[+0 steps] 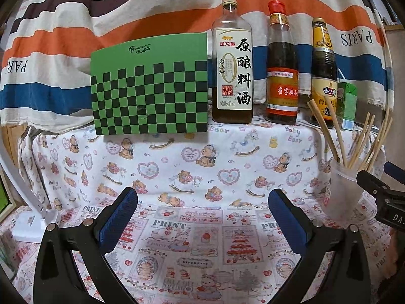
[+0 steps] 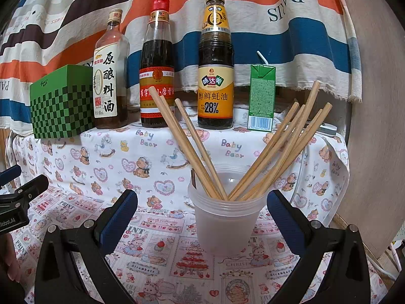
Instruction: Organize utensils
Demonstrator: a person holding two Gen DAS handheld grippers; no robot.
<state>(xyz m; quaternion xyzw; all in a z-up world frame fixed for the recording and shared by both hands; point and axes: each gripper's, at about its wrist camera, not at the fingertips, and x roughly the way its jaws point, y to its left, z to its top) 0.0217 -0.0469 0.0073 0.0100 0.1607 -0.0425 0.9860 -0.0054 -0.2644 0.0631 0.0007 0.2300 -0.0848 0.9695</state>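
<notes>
A translucent plastic cup (image 2: pixel 225 217) stands on the printed tablecloth and holds several wooden chopsticks (image 2: pixel 273 152), fanned out to both sides. My right gripper (image 2: pixel 202 215) is open, its blue-padded fingers (image 2: pixel 119 215) wide on either side of the cup without touching it. In the left wrist view the same cup (image 1: pixel 341 190) and chopsticks (image 1: pixel 336 136) sit at the right edge. My left gripper (image 1: pixel 202 210) is open over bare cloth, holding nothing. The right gripper's black body (image 1: pixel 387 200) shows just right of the cup.
Along the back stand a green checkered box (image 1: pixel 152 86), a cooking wine bottle (image 1: pixel 233 63), a red-capped dark bottle (image 1: pixel 281 71), an oyster sauce bottle (image 2: pixel 215 71) and a green drink carton (image 2: pixel 262 96). A striped cloth hangs behind. A white device (image 1: pixel 33 225) lies at left.
</notes>
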